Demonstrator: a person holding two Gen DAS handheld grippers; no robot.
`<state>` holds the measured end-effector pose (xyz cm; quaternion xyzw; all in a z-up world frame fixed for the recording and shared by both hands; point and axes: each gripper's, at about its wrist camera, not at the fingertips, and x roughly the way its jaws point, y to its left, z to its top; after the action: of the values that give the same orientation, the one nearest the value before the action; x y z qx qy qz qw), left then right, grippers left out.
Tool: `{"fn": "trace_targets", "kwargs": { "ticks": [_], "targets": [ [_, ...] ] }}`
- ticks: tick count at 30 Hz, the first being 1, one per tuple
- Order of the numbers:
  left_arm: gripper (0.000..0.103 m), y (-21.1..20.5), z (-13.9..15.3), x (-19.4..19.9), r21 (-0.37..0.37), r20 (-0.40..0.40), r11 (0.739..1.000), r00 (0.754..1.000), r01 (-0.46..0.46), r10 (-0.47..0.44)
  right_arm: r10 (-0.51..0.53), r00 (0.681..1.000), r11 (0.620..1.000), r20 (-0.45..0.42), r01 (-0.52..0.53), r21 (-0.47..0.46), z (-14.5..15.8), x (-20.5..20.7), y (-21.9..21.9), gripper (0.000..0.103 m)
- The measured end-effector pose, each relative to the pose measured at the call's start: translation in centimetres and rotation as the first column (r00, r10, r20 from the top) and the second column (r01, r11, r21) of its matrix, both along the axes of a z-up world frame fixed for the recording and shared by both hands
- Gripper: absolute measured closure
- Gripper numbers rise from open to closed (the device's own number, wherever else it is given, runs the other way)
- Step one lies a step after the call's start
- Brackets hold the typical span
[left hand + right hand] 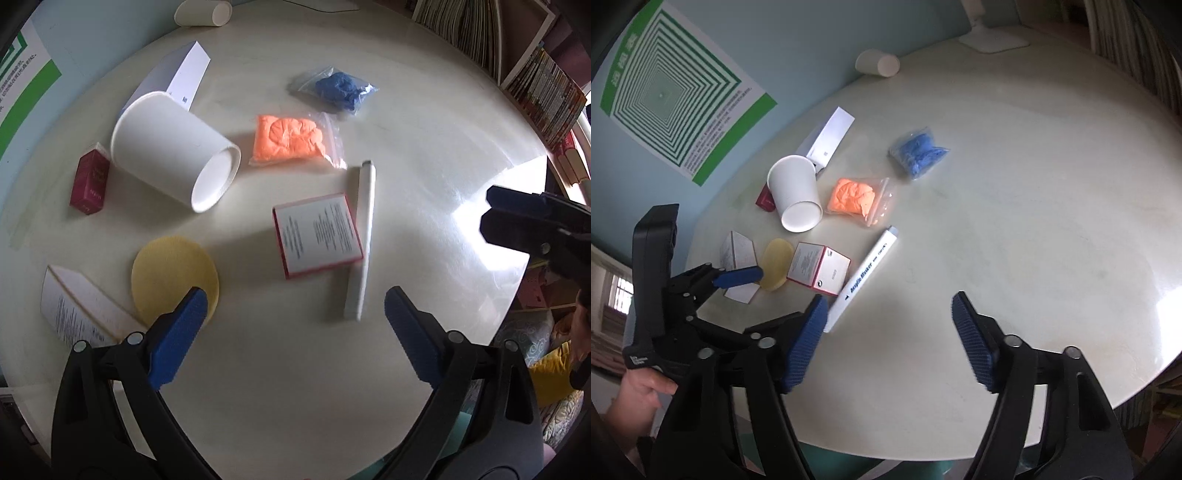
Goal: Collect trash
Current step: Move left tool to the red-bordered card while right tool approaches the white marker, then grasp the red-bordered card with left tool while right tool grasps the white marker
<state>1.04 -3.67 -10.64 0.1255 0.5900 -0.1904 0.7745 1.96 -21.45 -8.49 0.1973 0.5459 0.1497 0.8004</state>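
Observation:
Trash lies on a round white table: a tipped white paper cup, an orange bag, a blue bag, a white marker, a red-edged box, a yellow round pad, a maroon box and a white carton. My left gripper is open and empty, above the table's near side, in front of the box and marker. My right gripper is open and empty, right of the marker.
A long white box lies behind the cup. A second tipped cup rests at the far edge by the blue wall. A lamp base stands at the back. Bookshelves stand beyond the table's right side.

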Motion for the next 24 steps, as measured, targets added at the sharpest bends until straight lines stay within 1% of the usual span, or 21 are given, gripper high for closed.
{"fn": "trace_targets", "kwargs": {
  "ticks": [1, 3, 5, 9, 11, 14, 15, 16, 19, 20, 21, 24],
  "targets": [
    [0.012, -0.1, -0.2, 0.4, 0.004, 0.001, 1.0, 1.0, -0.001, 0.001, 0.007, 1.0, 1.0, -0.014, -0.007, -0.001, -0.2, 0.6, 0.2, 0.041],
    [0.016, -0.2, -0.7, 1.4, 0.01, -0.006, 1.0, 1.0, -0.004, 0.004, 0.018, 0.999, 1.0, -0.045, -0.018, -0.001, -0.6, 1.7, 0.6, 0.05],
    [0.019, 0.0, -1.4, 2.3, 0.008, -0.026, 1.0, 0.999, -0.019, 0.019, 0.018, 0.997, 1.0, -0.081, -0.017, 0.008, -1.1, 2.8, 0.9, 0.051],
    [0.025, 0.5, -2.5, 3.5, -0.031, -0.074, 0.999, 0.996, -0.044, 0.042, 0.02, 0.991, 1.0, -0.135, -0.019, 0.008, -2.0, 4.5, 2.1, 0.053],
    [0.03, 0.7, -2.5, 3.6, -0.039, -0.07, 0.998, 0.997, -0.042, 0.04, 0.029, 0.986, 0.999, -0.162, -0.031, -0.012, -2.7, 5.3, 3.1, 0.056],
    [0.045, 1.3, -2.5, 3.5, -0.04, -0.064, 0.999, 0.998, -0.031, 0.029, 0.039, 0.981, 0.997, -0.192, -0.051, -0.056, -3.6, 6.0, 4.6, 0.067],
    [0.056, 1.5, -2.7, 3.7, -0.046, -0.074, 0.998, 0.997, -0.033, 0.029, 0.042, 0.98, 0.996, -0.195, -0.057, -0.074, -3.8, 6.1, 5.1, 0.067],
    [0.059, 1.7, -2.7, 3.9, -0.051, -0.072, 0.998, 0.997, -0.036, 0.033, 0.042, 0.982, 0.994, -0.183, -0.06, -0.092, -3.7, 6.1, 5.5, 0.067],
    [0.059, 2.2, -2.6, 4.3, -0.063, -0.071, 0.997, 0.997, -0.042, 0.038, 0.045, 0.985, 0.986, -0.169, -0.07, -0.15, -3.5, 6.3, 6.6, 0.067],
    [0.059, 2.3, -2.7, 4.3, -0.064, -0.068, 0.997, 0.997, -0.04, 0.035, 0.052, 0.985, 0.98, -0.162, -0.082, -0.182, -3.4, 6.3, 7.1, 0.071],
    [0.06, 2.4, -2.7, 4.3, -0.064, -0.063, 0.997, 0.998, -0.031, 0.027, 0.07, 0.986, 0.971, -0.154, -0.102, -0.215, -3.4, 6.2, 7.6, 0.08],
    [0.058, 2.4, -2.7, 4.4, -0.071, -0.062, 0.997, 0.998, -0.009, 0.005, 0.098, 0.984, 0.962, -0.148, -0.132, -0.24, -3.3, 5.8, 8.2, 0.087]
  ]
}}
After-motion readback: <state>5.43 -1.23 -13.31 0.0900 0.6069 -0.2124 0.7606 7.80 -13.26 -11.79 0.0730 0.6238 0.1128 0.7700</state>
